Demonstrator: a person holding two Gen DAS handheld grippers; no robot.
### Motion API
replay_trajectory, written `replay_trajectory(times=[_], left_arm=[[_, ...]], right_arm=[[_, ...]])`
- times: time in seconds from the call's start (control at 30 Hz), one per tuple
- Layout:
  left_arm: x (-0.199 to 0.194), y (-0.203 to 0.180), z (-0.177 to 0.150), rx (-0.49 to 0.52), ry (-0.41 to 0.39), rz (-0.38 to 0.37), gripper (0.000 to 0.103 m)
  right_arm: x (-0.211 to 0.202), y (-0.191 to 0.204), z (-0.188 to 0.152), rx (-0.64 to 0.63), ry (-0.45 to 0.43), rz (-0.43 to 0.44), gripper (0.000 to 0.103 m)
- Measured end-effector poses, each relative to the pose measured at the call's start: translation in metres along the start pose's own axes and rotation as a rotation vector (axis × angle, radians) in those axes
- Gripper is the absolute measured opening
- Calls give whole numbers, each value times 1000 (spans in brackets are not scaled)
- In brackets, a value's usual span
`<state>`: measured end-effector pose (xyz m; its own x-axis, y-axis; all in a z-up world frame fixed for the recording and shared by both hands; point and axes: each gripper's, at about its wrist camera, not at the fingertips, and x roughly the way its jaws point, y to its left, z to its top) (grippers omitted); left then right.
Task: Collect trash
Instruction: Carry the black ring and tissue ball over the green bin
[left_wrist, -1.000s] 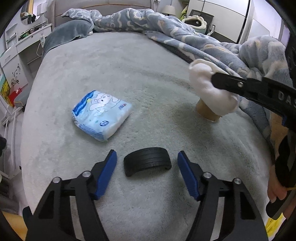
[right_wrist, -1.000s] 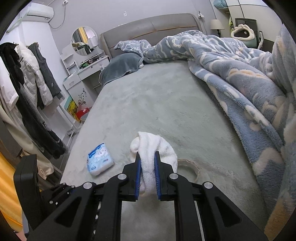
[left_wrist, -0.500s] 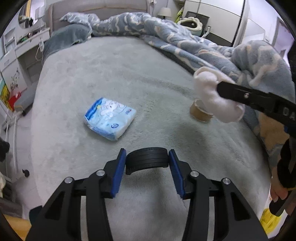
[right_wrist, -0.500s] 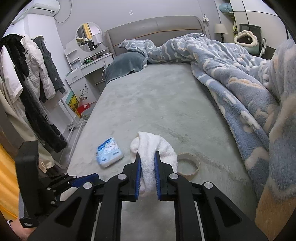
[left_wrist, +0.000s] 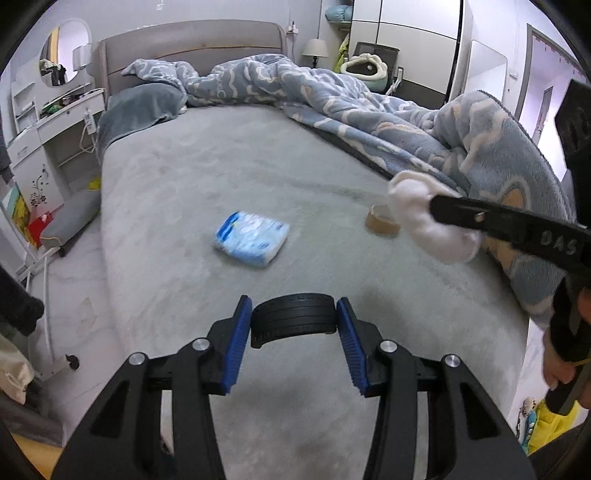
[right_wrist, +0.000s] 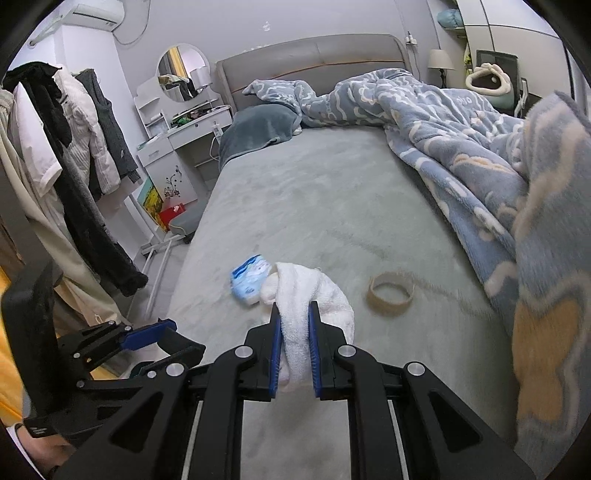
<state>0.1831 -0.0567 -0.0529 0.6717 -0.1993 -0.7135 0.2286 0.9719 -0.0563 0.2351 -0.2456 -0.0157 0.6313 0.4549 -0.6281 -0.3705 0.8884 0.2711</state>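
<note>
Trash split between both tools: black curved plastic piece (left_wrist: 293, 319) clamped between blue pads of left gripper (left_wrist: 294, 345), held level above grey bed sheet (left_wrist: 207, 173) near foot edge. Further right, tissue pack (left_wrist: 252, 243) flat on sheet, well apart from cardboard tape ring (left_wrist: 382, 223). Right gripper (right_wrist: 294, 341) clenched on white cloth wad (right_wrist: 308, 299), raised over sheet, reaching in from right. Open sheet toward headboard; blue patterned blanket (left_wrist: 369, 114) heaped along right edge, close to ring. Seen only from right wrist: coat rack (right_wrist: 62, 155) beside bed, whole ring, left tool from side. Only from left wrist: right tool's arm crossing cloth.
</note>
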Motion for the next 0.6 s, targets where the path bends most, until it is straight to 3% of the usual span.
replay_trajectory(times=[0.3,0.6], left_arm=[[-21,12,-30,3,-1,28,50],[-53,36,-56,-60,-12,51,50]], right_arm=[[-27,44,-28,-10,7,17,14],[-40,83,-49,-26,13,33,14]])
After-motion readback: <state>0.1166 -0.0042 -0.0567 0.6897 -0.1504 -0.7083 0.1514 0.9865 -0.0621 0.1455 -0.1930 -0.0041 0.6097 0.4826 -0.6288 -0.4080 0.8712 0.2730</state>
